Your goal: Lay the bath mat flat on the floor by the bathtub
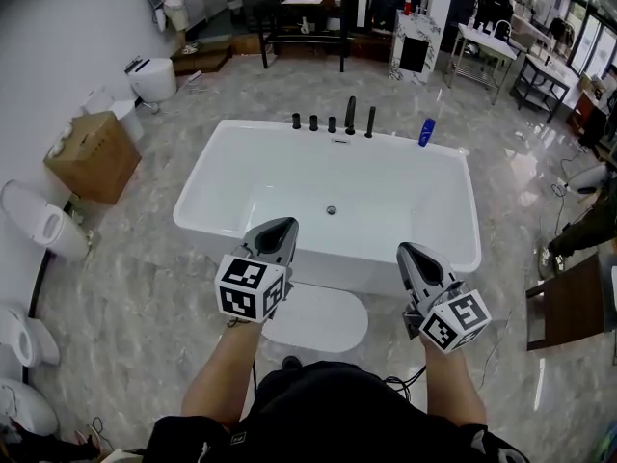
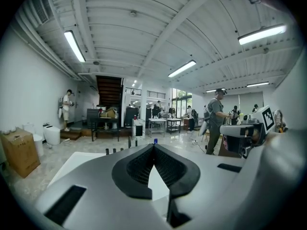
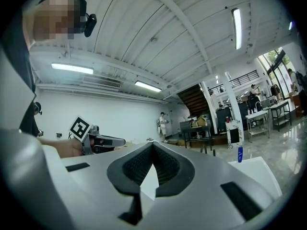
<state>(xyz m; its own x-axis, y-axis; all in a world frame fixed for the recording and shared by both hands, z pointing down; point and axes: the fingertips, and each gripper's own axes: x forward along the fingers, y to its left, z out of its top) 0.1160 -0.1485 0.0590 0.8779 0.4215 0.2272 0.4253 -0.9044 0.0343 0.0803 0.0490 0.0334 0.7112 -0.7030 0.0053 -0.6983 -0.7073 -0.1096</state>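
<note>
Bath mat: the white oval bath mat point(image 1: 318, 321) is on the floor right up against the near long side of the bathtub point(image 1: 222, 177), on the person's side. From the head view it looks flat, with no fold or curled edge showing.

Mat's long axis: it runs along the tub's near side, so it's crosswise to the way both grippers point.

Left gripper: the left gripper point(image 1: 275, 228) is held up in the air and lines up with the tub's near rim in the head view. Its tips are pressed together with nothing pinched. Its own view just shows the tub's white through the little gap behind the tips.

Right gripper: same deal for the right gripper point(image 1: 413, 252). It's also over the near rim, but further toward the side of the tub where the blue bottle point(image 1: 426, 132) stands. Its jaws are closed on nothing.

Mat vs fingers: the mat sits lower than the tub rim. It's below both sets of tips and back toward the person, well apart from either. Neither gripper view catches it at all.

Nearer hand: the left one, I'd say. The mat lies almost under its marker cube, while the right gripper hangs out past the mat's end.

Task status: going by how the mat lies, it looks pretty much done.

Next move, if any: a tweak would mean coming down and back from the tub toward the mat's edge, and the jaws would need to open first.
</note>
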